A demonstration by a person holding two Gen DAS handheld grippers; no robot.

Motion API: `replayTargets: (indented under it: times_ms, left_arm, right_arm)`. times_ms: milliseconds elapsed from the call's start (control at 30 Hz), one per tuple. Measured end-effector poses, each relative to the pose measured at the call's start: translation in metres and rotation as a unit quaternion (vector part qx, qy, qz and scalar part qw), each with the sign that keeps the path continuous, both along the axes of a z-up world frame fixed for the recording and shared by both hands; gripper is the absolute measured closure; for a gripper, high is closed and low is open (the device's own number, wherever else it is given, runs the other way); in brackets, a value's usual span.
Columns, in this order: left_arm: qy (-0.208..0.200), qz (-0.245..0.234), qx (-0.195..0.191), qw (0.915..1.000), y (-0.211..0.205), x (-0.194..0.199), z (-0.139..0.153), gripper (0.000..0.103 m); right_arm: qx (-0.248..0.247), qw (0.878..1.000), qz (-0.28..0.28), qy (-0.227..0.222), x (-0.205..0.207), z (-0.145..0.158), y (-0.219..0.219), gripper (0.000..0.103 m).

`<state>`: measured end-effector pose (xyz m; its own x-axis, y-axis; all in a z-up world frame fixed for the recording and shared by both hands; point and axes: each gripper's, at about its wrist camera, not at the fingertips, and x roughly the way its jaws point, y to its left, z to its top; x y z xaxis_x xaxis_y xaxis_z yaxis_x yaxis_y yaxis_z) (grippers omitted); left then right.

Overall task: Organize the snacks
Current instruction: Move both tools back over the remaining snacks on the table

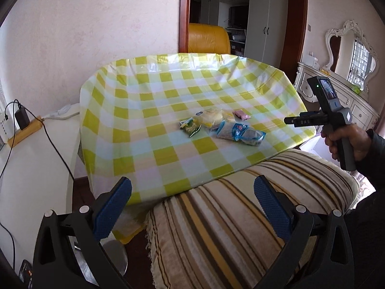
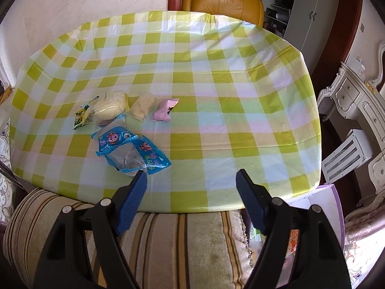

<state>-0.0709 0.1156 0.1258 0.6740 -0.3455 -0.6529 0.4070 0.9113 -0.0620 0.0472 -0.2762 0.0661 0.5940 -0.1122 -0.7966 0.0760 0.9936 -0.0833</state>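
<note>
**Snacks clustered on checked table; both grippers spread and empty**

Surface: a table (image 1: 168, 91) under a glossy yellow-green and white checked plastic cloth, wrinkled toward the far edge. A striped cushion (image 1: 228, 216) sits against its near edge.

Snacks lie in one cluster toward the near left part of the table in the right wrist view. A blue packet (image 2: 130, 151) lies nearest. Behind it sits a pale round bun (image 2: 110, 107) in clear wrap, touching a green packet (image 2: 81, 116) on its left. A beige packet (image 2: 144, 106) lies just right of the bun, and a pink packet (image 2: 164, 109) touches that one's right side.

Left gripper (image 1: 192, 204): jaws spread wide, holding nothing, over the cushion, short of the table edge. Right gripper (image 2: 191, 192): jaws spread wide, empty, over the near table edge; its left fingertip (image 2: 140, 180) appears just beside the blue packet, contact cannot be confirmed.

Room: pale pink wall (image 1: 84, 24), an orange leather chair (image 1: 208, 38) beyond the table, a doorway to white cabinets (image 1: 262, 24), and an ornate white dresser (image 2: 356, 101) with mirror (image 1: 349, 55) on the right. A charger (image 1: 21, 120) and cable sit on a white unit at left.
</note>
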Motion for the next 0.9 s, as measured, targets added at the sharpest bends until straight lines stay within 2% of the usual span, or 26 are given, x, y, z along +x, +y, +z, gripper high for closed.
replayTargets:
  times_ms: [100,367,767,900]
  left_arm:
    - [0.023,0.003,0.006,0.9997,0.016,-0.001,-0.014,0.005]
    - [0.079,0.011,-0.007,0.9968,0.046,0.000,-0.041,0.005]
    - [0.108,0.012,-0.017,0.9939,0.054,0.006,-0.055,0.005]
    - [0.102,0.012,-0.019,0.9945,0.054,0.004,-0.053,0.005]
  right_arm:
    - [-0.010,1.000,0.013,0.002,0.008,0.002,0.016,0.027]
    - [-0.025,0.999,0.030,0.013,0.021,-0.002,0.046,0.027]
    - [-0.030,0.998,0.045,0.028,0.029,-0.015,0.063,0.027]
    - [-0.022,0.998,0.054,0.026,0.036,-0.021,0.068,0.025]
